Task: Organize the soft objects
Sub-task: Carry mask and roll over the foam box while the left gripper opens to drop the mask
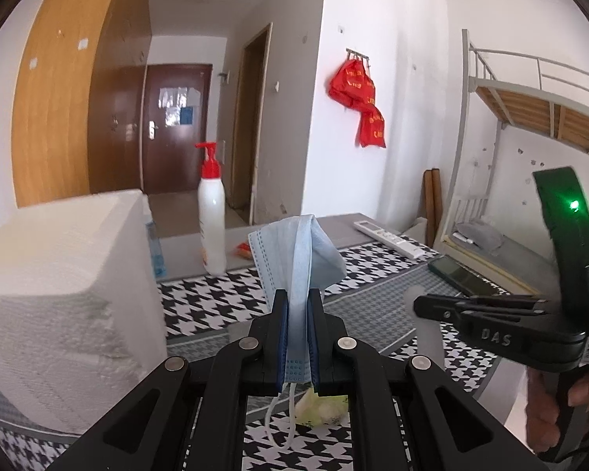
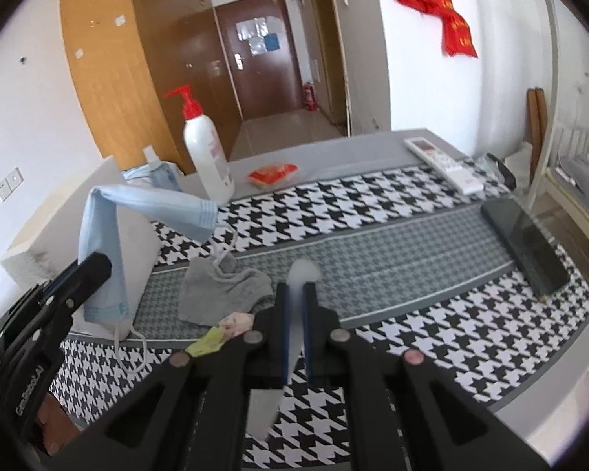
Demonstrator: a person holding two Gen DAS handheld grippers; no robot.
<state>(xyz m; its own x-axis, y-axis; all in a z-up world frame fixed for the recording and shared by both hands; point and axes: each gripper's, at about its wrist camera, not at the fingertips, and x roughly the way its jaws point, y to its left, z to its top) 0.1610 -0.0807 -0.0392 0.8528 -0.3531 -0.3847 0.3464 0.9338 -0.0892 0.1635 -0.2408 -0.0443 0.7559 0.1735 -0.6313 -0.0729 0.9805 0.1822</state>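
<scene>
Left gripper point(image 1: 297, 306) clenched on mask point(image 1: 294, 243), held above cloth point(image 2: 373, 204); right gripper point(image 2: 296, 294) clamped on blurred whitish strip point(image 2: 300, 271), identity unclear; sock point(image 2: 220, 290) lies on cloth; step, by judgement: carrying; next needs drop spot, perhaps foam box point(image 1: 59, 274).

1. Face mask point(image 1: 294, 251): pale blue, white ear loops.
2. Sock point(image 2: 220, 294): plain grey.
3. Cloth on the surface point(image 2: 392, 204): black-and-white houndstooth with a finer grey houndstooth band.
4. Pump bottle point(image 2: 206, 153): white, red pump.
5. Wall bags point(image 1: 359, 102): red.
</scene>
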